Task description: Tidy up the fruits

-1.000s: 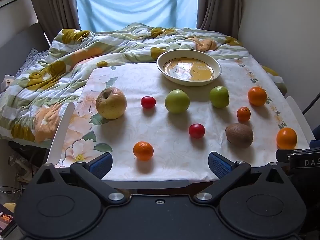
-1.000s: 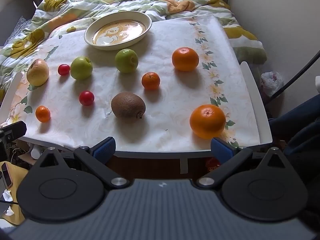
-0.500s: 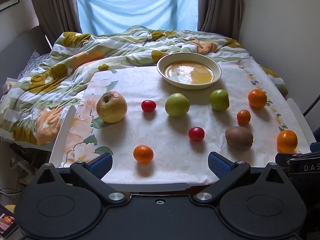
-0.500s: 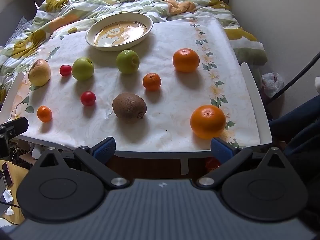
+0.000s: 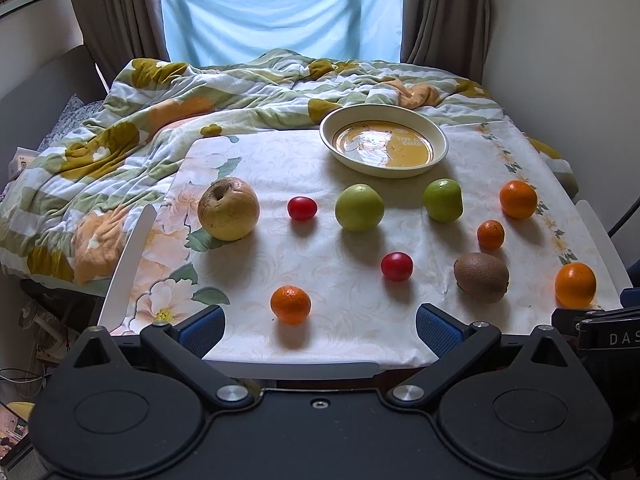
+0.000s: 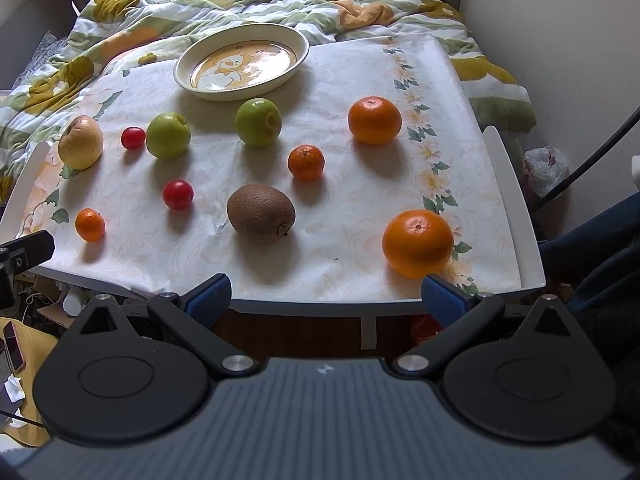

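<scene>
Fruits lie spread on a floral cloth on a white table (image 5: 120, 276). A yellow pear-like apple (image 5: 228, 208), two green apples (image 5: 359, 207) (image 5: 443, 200), two red tomatoes (image 5: 302, 208) (image 5: 396, 266), a kiwi (image 5: 481, 277) (image 6: 261, 214), small mandarins (image 5: 290, 304) (image 5: 490, 234) and big oranges (image 5: 518, 199) (image 6: 417, 242). An empty cream plate (image 5: 436, 136) (image 6: 298, 42) stands at the back. My left gripper (image 5: 320, 324) is open before the table's front edge, nearest the small mandarin. My right gripper (image 6: 326, 294) is open at the front edge, near the kiwi and big orange.
A crumpled floral quilt (image 5: 120, 132) covers the bed behind and left of the table. A wall (image 5: 568, 40) rises on the right. A plastic bag (image 6: 546, 168) lies on the floor at the right. A phone (image 6: 12, 346) lies low left.
Both views have tilted up and drawn back slightly, so the fruits sit a little lower in frame. No fruit has moved. Both grippers stay open.
</scene>
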{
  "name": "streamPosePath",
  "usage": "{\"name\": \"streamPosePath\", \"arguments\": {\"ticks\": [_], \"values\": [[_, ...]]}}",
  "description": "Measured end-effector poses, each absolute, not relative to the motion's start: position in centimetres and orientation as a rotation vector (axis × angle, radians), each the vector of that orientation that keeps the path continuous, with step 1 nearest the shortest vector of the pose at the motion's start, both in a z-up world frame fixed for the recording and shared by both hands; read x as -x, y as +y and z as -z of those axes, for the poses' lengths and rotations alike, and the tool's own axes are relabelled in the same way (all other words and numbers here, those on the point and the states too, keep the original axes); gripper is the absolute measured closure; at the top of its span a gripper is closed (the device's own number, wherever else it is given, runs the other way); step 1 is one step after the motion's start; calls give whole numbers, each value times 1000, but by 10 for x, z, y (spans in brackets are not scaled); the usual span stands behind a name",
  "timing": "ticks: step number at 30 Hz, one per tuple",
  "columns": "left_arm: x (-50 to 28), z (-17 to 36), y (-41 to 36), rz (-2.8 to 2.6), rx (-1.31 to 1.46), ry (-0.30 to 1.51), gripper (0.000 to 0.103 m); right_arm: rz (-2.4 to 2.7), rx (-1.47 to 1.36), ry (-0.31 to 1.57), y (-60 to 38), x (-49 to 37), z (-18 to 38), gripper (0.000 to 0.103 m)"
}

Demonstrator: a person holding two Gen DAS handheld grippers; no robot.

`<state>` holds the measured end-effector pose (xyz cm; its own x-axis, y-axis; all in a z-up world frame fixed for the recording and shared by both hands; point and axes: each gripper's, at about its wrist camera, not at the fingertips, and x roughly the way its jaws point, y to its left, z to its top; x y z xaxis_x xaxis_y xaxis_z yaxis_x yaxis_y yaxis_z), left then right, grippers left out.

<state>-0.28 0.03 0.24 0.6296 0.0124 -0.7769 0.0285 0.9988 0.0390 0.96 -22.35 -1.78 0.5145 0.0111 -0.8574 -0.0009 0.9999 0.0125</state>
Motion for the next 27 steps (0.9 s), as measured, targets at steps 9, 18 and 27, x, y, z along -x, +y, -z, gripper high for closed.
{"name": "streamPosePath", "arguments": {"ticks": [9,18,27], "values": [[4,-3,2,9,-55,886,0,-7,-10,1029,-222,-9,17,0],[4,-3,2,9,-55,886,0,-7,-10,1029,-221,-8,17,0],[4,-3,2,8,-54,886,0,-7,-7,1027,-220,-8,17,0]]}}
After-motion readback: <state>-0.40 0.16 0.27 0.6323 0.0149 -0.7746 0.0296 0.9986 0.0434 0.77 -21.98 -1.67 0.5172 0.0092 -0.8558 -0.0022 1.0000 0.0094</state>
